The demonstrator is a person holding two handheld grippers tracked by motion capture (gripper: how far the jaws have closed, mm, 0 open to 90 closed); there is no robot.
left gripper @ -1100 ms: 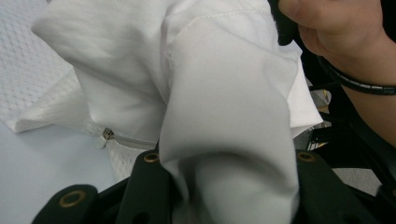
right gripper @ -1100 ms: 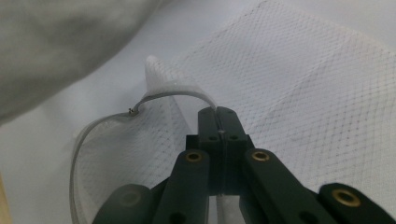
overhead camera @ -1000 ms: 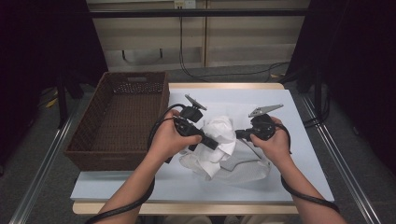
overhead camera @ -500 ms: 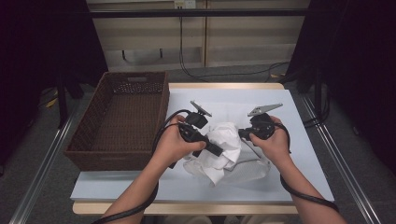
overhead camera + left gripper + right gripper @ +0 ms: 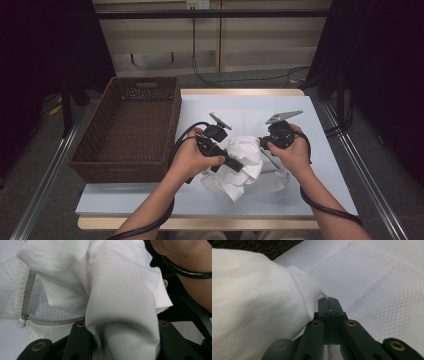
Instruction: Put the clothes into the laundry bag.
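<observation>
At table [image 5: 320, 190] centre, my basket [image 5: 127, 135] sits at nine o'clock; white cloth [image 5: 242, 162] bunches over the mesh bag [image 5: 374, 290]. My left gripper [image 5: 120, 340] clamps a thick cloth fold; my right gripper [image 5: 329, 305], at three o'clock, is fully closed, pinching the bag's edge.

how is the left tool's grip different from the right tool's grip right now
The left tool has its jaws spread around a thick bunch of white cloth; the right tool has its jaws pressed flat together, pinching the edge of the mesh bag. The left tool reaches in from the wicker basket's side, the right from the opposite side. Both are shut.
</observation>
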